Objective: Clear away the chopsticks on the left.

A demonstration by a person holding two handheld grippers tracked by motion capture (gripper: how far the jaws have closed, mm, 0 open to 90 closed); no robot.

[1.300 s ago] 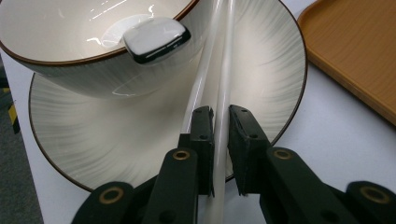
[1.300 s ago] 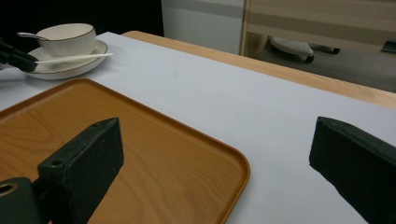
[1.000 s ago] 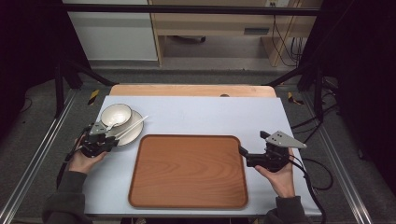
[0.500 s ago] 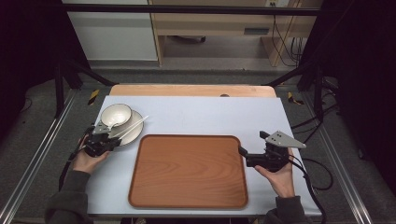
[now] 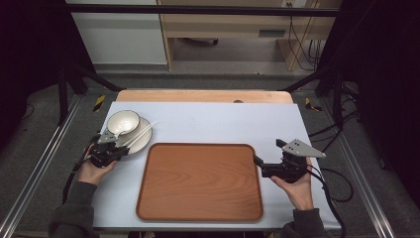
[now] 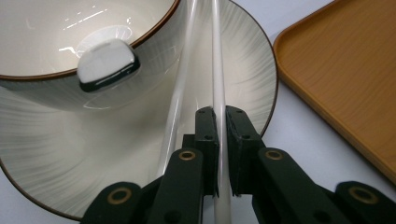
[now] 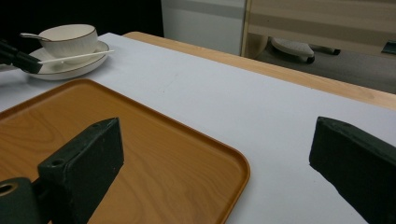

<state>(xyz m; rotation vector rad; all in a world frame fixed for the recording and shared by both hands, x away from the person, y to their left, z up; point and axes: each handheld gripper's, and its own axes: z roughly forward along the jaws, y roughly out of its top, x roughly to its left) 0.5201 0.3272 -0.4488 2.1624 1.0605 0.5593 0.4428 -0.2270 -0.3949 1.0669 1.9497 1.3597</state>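
A pale worktop (image 5: 208, 124) carries a wooden tray (image 5: 199, 181) near its front centre and a plate (image 5: 141, 141) at its left. A bowl (image 5: 123, 122) sits on the plate, with a white spoon handle (image 6: 106, 63) resting on the bowl's rim. Two white chopsticks (image 5: 142, 133) lie across the plate, just beside the bowl.

The left claw (image 5: 119, 145), held in the person's left hand (image 5: 91, 171), reaches over the plate's near edge. In the left gripper view its jaws have just been closing, and the left claw (image 6: 222, 116) now stands clenched on one chopstick (image 6: 218, 70), the pads pressing its sides. The second chopstick (image 6: 180, 88) lies free just beside it, running up toward the bowl's wall. The tray's corner shows at the right of that view, apart from the plate.

The right claw (image 5: 258, 161), held in the right hand (image 5: 297, 186), sits at the tray's right edge. In the right gripper view the right claw (image 7: 215, 154) is released, its jaws wide apart with nothing between them, one above the tray's corner, the other above bare worktop. The bowl, plate and chopsticks show far off at that view's upper left.
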